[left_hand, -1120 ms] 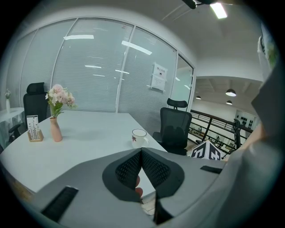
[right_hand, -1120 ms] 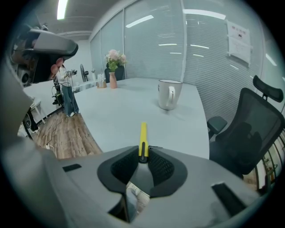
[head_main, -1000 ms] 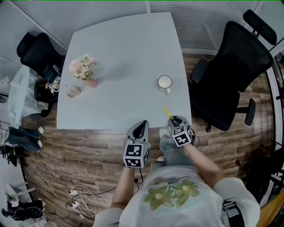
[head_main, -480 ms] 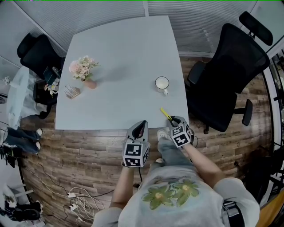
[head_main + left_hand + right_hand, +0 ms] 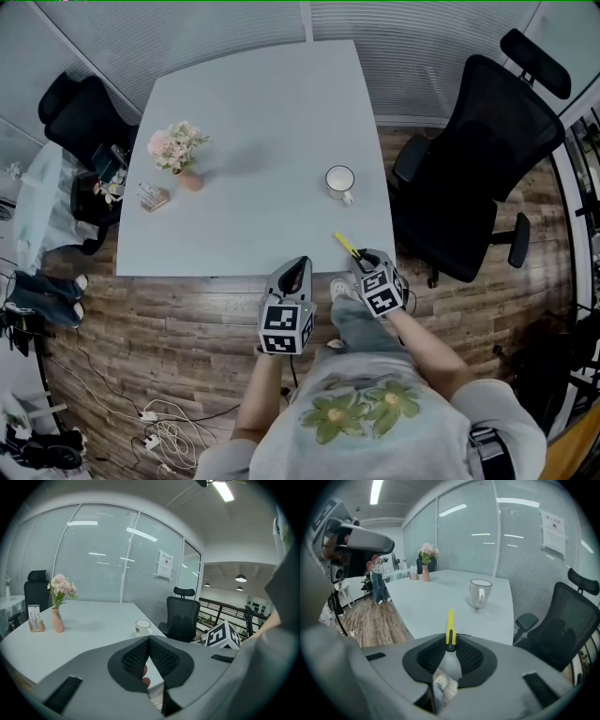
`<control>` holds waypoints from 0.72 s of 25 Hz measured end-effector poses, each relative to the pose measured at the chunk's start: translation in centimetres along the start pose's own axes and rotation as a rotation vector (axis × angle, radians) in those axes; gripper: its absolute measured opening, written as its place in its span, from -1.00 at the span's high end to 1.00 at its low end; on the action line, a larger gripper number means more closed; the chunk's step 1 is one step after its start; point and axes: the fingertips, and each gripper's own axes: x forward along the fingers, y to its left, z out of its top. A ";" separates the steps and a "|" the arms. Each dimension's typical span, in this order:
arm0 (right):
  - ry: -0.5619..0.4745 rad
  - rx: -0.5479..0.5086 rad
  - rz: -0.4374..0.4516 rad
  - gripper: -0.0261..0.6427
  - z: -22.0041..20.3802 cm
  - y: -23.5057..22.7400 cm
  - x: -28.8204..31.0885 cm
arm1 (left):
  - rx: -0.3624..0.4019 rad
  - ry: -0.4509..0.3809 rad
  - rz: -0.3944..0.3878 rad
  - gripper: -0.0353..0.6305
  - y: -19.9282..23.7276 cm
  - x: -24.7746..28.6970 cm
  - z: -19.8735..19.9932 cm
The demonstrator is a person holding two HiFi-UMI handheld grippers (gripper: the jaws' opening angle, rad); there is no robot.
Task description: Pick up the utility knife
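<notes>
Since the utility knife (image 5: pixel 450 626) is clamped between the pads of the right gripper (image 5: pixel 450 645), the relation on which the coming move turns is the line of the knife against the line of the jaws. The knife's long axis is seen to run almost straight along the direction in which that gripper points, away from the person and roughly toward the mug (image 5: pixel 480 593). Only the dark rear end is pinched between the pads, and most of the yellow body is left projecting past the jaw tips. In the head view the knife is placed over the near right corner of the table (image 5: pixel 262 141), just ahead of the right gripper. It is judged to be off the surface, though a clear gap beneath it cannot be made out from above. The left gripper (image 5: pixel 298 266) is held at the near edge of the table, beside the right one and apart from the knife; its jaws are pressed together with nothing between them. The right hand is therefore the one at the knife, and the pick-up is judged to be nearly done. Because the grip is taken so far back, a droop or swing of the free front end is to be guarded against as the knife is raised.
</notes>
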 end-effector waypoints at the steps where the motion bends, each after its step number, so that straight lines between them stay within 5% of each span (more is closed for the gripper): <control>1: -0.005 -0.003 0.001 0.72 0.2 0.0 -0.1 | -0.002 -0.002 0.000 0.88 0.0 0.0 0.0; 18: -0.097 0.005 0.006 0.72 2.8 1.1 -2.9 | 0.001 -0.019 -0.005 0.88 -0.2 -0.8 0.4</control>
